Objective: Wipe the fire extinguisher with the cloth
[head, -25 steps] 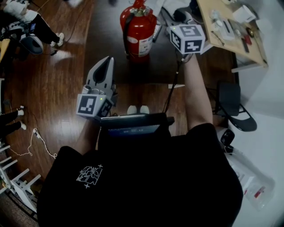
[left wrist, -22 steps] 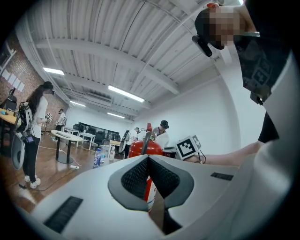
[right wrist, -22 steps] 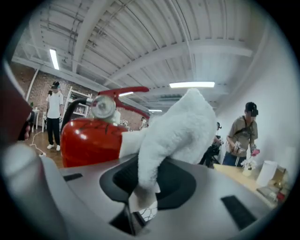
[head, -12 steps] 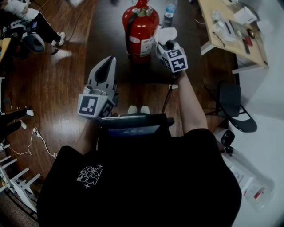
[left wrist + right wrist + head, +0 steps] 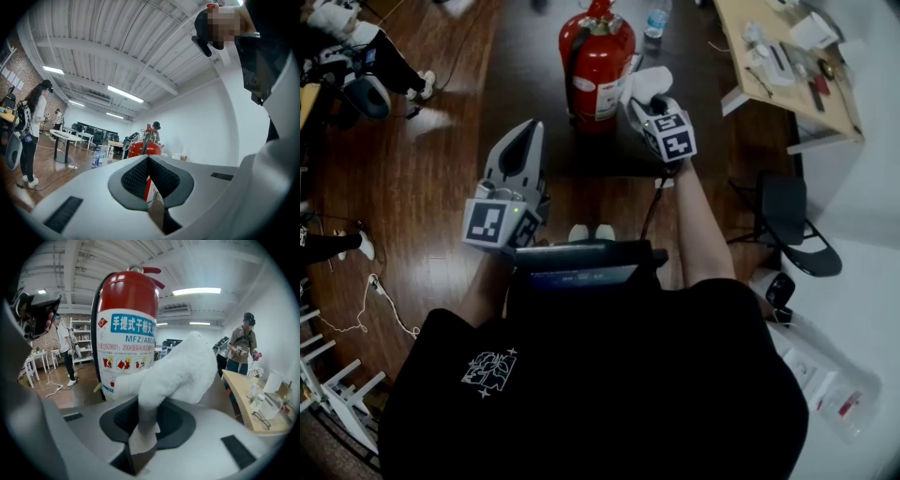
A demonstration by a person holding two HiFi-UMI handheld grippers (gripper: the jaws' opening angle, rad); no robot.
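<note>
the right gripper (image 5: 643,101) has dropped from beside the light wooden table (image 5: 789,99) to the labelled side of the upright red fire extinguisher (image 5: 598,58) on the dark wood floor (image 5: 441,169) — its jaws clenched on a fluffy white cloth (image 5: 185,364) just beside the label. the left gripper (image 5: 149,161) hangs back, jaws pressed together, empty.

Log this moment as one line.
right hand-held gripper: shut on white cloth, beside red fire extinguisher | cloth contact: unclear | left hand-held gripper: shut, empty
</note>
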